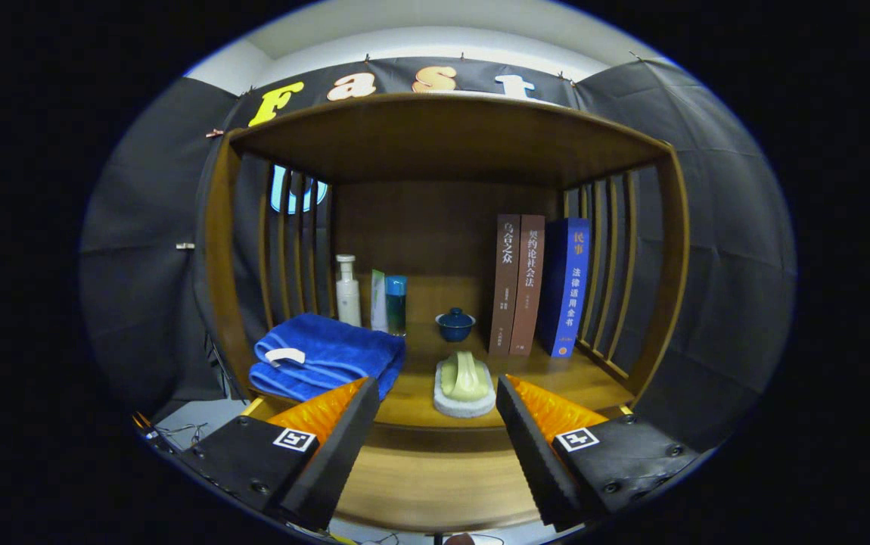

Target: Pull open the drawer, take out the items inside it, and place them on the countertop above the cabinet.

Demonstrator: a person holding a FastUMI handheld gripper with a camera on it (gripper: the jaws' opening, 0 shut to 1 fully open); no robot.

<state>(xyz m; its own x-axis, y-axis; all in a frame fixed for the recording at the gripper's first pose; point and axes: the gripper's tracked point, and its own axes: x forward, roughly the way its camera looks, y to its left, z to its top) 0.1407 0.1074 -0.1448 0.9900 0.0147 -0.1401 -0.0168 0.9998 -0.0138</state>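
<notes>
Drawer isn't something I can make out from here. My guess is it sits under the worktop [435,484], below where the cam looks, so no handle or front for me to judge yet; can't tell if it's shut or pulled.

Tongs [431,446] are released, spread wide w/ nothing between them, hovering just above the front of the worktop.

Just ahead, betw. the fingers, is a scrub brush [464,386] w/ a pale green handle on a white base. Beyond it a small dark blue lidded cup [455,323]. Left of the brush, a folded blue towel [325,356] lies just beyond the left finger; behind it a white bottle [348,291] and a teal bottle [396,304]. Right side: two brown books [518,284] and a blue book [567,284] stand upright near the slatted side of the cabinet [442,136].

Step in hand, as I read it: find the drawer front. I'd tilt the cam down and back off a bit till the handle shows betw. the fingers, keep the tongs wide, come in square, then pull straight out, not at an angle. The worktop's already busy, so I'd save the bare patch right of the brush for what comes out.
</notes>
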